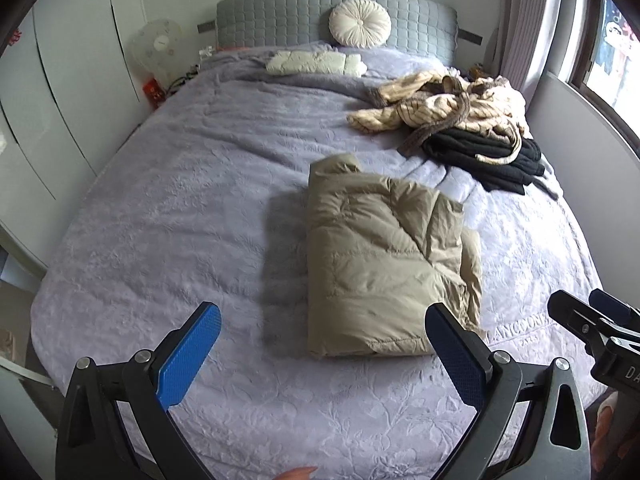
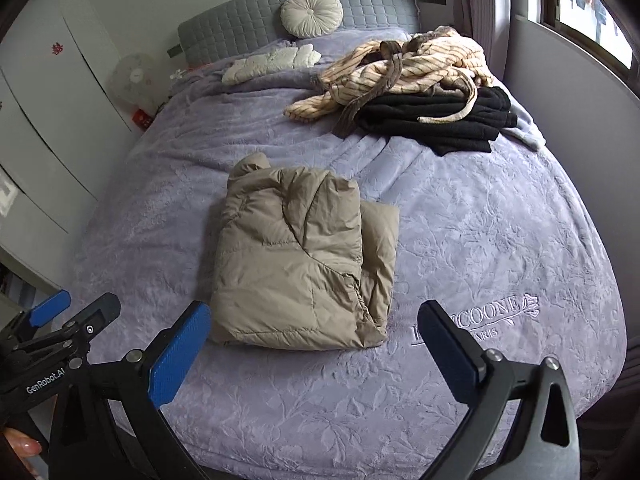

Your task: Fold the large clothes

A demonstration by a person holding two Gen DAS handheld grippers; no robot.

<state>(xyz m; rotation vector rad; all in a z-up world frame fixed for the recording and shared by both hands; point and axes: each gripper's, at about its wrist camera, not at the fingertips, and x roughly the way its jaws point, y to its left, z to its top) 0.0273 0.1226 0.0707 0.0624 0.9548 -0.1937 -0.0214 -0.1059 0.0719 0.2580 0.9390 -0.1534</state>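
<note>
Both claws, left gripper (image 1: 322, 354) and right gripper (image 2: 314, 346), spread apart, empty; jacket (image 1: 384, 264) looks folded; next: grab striped robe (image 1: 448, 104).

A tan puffer jacket (image 1: 384, 256) lies on a lavender floral-embossed bedspread (image 1: 180, 208), near cream-striped (image 1: 452, 108) and black clothes (image 1: 488, 156).

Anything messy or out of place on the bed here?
The tan puffer jacket lies folded, one layer sticking out along its right side. Behind it, the striped cream garment sits crumpled on the black clothes, unfolded.
</note>
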